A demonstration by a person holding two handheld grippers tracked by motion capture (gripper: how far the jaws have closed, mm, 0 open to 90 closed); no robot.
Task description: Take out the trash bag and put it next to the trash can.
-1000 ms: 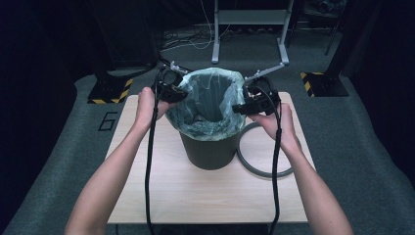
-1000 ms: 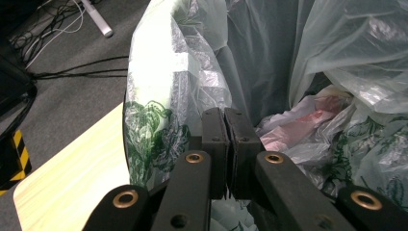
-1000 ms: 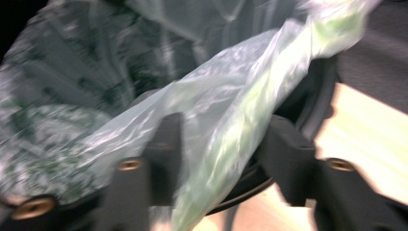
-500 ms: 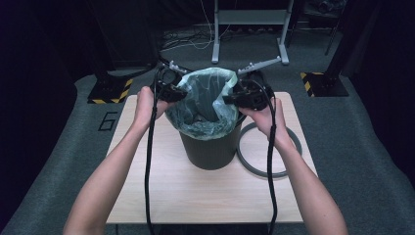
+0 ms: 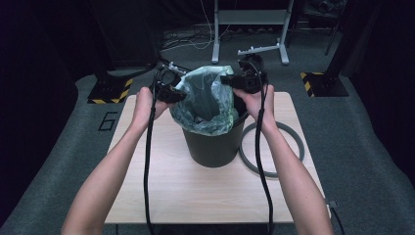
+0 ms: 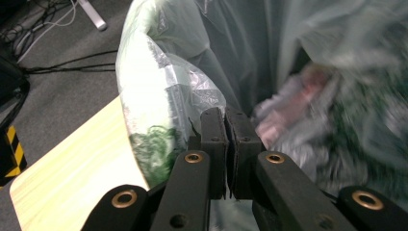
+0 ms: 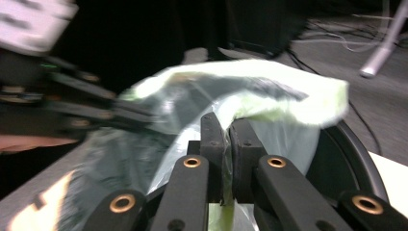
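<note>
Forearms enter from the near edge of the wooden table (image 5: 161,196), each trailing a black cable. Mid-table stands a dark bin (image 5: 213,142) with a grey ring (image 5: 293,142) lying flat just beside it, to the person's right. A pale green bag (image 5: 205,98) lines the bin, its mouth lifted above the rim. The left gripper (image 5: 175,93) is clenched on the bag's left edge, jaws pressed together over the film (image 6: 163,101). The right gripper (image 5: 229,81) is likewise clamped on the opposite edge (image 7: 269,91). Crumpled rubbish (image 6: 298,106) lies inside, blurred. Beyond, a metal stand (image 5: 249,29) rests on grey carpet.
</note>
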